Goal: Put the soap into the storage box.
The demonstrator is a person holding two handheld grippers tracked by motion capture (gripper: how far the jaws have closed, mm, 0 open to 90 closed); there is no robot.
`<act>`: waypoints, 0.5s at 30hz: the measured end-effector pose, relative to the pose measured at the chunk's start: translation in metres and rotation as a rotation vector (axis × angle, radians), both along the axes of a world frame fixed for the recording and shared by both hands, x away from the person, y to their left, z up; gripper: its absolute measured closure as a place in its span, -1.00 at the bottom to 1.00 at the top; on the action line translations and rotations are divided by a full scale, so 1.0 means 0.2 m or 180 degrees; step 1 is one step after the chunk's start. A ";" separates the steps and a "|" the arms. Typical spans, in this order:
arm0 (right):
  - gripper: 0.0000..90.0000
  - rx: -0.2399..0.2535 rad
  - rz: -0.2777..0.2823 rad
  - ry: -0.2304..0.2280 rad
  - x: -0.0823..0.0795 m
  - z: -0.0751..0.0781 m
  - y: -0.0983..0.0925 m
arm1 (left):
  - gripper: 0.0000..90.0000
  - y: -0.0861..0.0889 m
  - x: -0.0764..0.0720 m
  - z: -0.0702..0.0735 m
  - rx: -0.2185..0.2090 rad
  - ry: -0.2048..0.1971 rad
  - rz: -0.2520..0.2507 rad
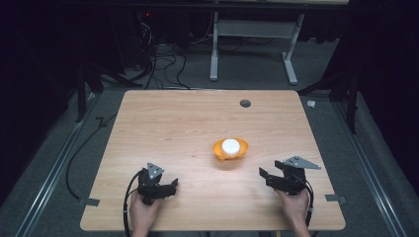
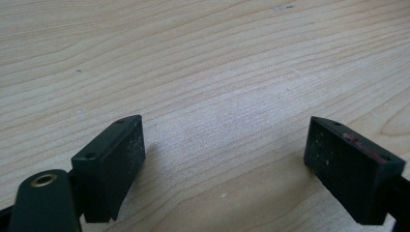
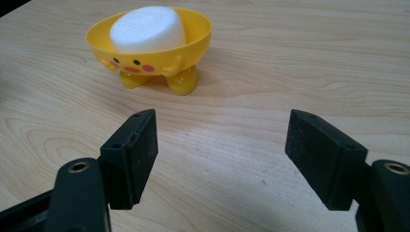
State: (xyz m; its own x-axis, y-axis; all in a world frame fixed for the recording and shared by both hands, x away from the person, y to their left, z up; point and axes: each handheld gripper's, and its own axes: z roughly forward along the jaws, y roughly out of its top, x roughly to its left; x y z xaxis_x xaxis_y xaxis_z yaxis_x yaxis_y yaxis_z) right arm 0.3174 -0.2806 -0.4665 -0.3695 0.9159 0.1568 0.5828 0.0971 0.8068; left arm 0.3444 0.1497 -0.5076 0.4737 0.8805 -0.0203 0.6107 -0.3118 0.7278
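A yellow bowl (image 1: 230, 149) with a chick face and small feet stands near the middle of the wooden table (image 1: 173, 128). A white round foam piece (image 1: 230, 145) sits inside it. In the right gripper view the bowl (image 3: 159, 53) and the foam piece (image 3: 147, 29) lie ahead and to the left of my right gripper (image 3: 222, 154), whose jaws are wide apart with nothing between them. In the high view my right gripper (image 1: 269, 176) rests near the front right, my left gripper (image 1: 170, 186) near the front left. My left gripper (image 2: 225, 159) is open over bare wood.
A dark round grommet (image 1: 245, 103) sits in the table near its far edge. Cables (image 1: 163, 64) and a white table frame (image 1: 252, 44) lie on the floor beyond the table. Black cables trail from both grippers off the front edge.
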 end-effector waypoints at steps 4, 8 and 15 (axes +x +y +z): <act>-0.38 0.0000 0.0028 0.0030 0.00 -0.02 0.01 | -0.67 0.00 0.00 0.00 0.0000 0.0001 0.0001; -0.38 0.0011 0.0039 0.0052 0.00 -0.04 0.02 | -0.67 0.00 0.00 0.00 0.0001 0.0000 0.0000; -0.37 0.0013 0.0041 0.0091 0.00 -0.05 0.02 | -0.67 0.00 0.00 0.00 -0.0001 0.0000 0.0001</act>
